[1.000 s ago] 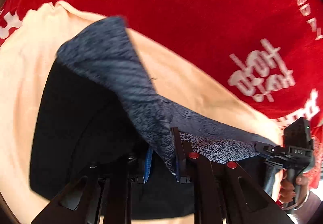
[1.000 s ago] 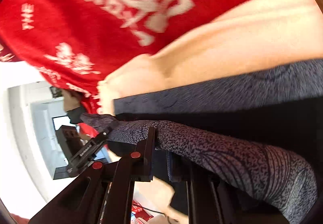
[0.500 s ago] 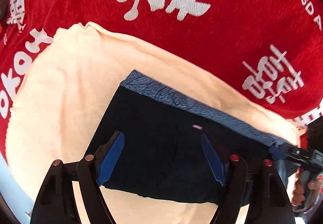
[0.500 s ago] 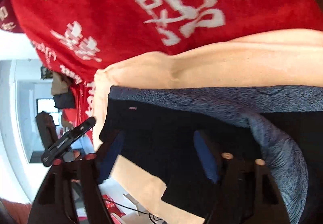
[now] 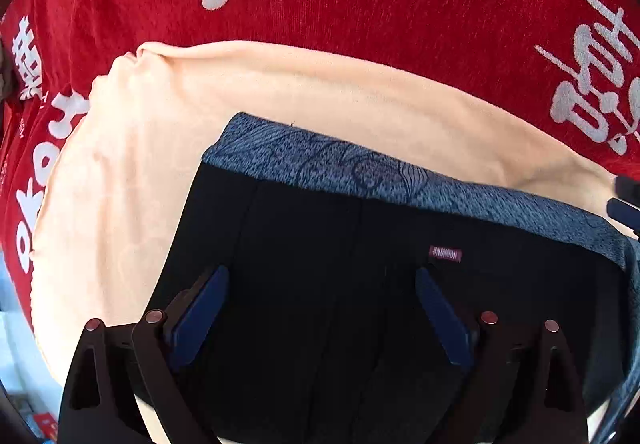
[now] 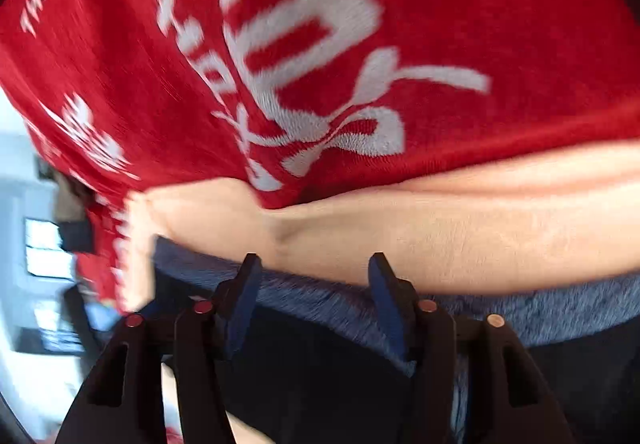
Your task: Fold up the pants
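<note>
Jaws of both grippers stand apart, and they hold nothing.

Left gripper (image 5: pixel 322 318) and right gripper (image 6: pixel 314 298) have just been opening their jaws; the cloth lies under them, not pinched. The pants (image 5: pixel 320 252) lie folded in the middle and lower part of the frame, black with a blue-grey patterned band along the top edge. They rest on a peach towel (image 5: pixel 132 171), which lies on a red blanket (image 5: pixel 400 3) with white letters.

My L wrist cam looks steeply down, close over the pants (image 5: pixel 360 304); R cam tilts shallower at their band edge. Both share pants, peach cloth (image 5: pixel 140 183), red blanket (image 5: pixel 400 3).
</note>
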Tool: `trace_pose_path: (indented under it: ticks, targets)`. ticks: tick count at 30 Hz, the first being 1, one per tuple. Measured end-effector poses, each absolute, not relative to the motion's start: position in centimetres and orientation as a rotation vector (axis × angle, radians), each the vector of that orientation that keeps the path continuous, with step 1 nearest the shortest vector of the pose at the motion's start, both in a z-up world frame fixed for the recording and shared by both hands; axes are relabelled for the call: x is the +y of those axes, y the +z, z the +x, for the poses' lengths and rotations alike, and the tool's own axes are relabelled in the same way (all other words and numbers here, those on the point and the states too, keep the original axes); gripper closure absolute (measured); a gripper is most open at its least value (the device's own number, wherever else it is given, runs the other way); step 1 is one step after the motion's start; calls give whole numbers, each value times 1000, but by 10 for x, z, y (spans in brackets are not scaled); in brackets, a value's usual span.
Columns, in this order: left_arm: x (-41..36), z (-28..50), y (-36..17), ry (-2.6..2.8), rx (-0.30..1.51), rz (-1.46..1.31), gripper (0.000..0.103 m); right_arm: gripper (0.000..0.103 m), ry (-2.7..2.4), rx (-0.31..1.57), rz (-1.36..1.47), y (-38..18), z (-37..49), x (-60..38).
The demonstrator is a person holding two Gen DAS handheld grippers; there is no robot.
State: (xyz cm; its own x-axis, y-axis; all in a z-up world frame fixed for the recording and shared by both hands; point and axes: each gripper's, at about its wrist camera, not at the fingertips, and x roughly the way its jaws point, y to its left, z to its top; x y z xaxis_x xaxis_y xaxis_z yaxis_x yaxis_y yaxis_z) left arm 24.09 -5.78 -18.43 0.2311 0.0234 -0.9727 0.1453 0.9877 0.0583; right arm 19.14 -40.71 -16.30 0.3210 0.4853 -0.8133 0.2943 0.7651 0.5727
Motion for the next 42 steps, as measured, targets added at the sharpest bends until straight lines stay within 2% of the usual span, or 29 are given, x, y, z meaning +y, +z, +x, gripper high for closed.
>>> trace_pose_path:
  ticks: [2, 9, 11, 18, 21, 30, 34, 38, 42]
  targets:
    - [-59, 231, -175, -98, 1353, 146, 9, 24, 179, 1259, 797, -155, 173, -418]
    - [-97, 176, -151, -222, 1388, 203, 9, 12, 262, 1294, 984, -144, 79, -432]
    - [-115, 156, -147, -291, 1405, 229, 9, 0, 210, 1287, 1042, -142, 40, -440]
    - [-182, 86, -141, -575, 1415, 296, 9, 0, 52, 1106, 1272, -134, -91, -455]
    - [-204, 61, -140, -687, 1437, 255, 9, 0, -15, 1121, 1335, -143, -142, -448]
    - [-267, 11, -142, -875, 1477, 233, 9, 0, -491, 1152, 1145, -137, -278, -480]
    - [-303, 1, -153, -910, 1514, 237, 9, 5, -539, 1098, 1194, -142, -310, -510]
    - [-329, -9, -167, -910, 1534, 250, 9, 34, -463, 1071, 1241, -155, -319, -528]
    - [-344, -13, -173, -895, 1552, 228, 9, 43, -325, 1056, 1282, -173, -309, -539]
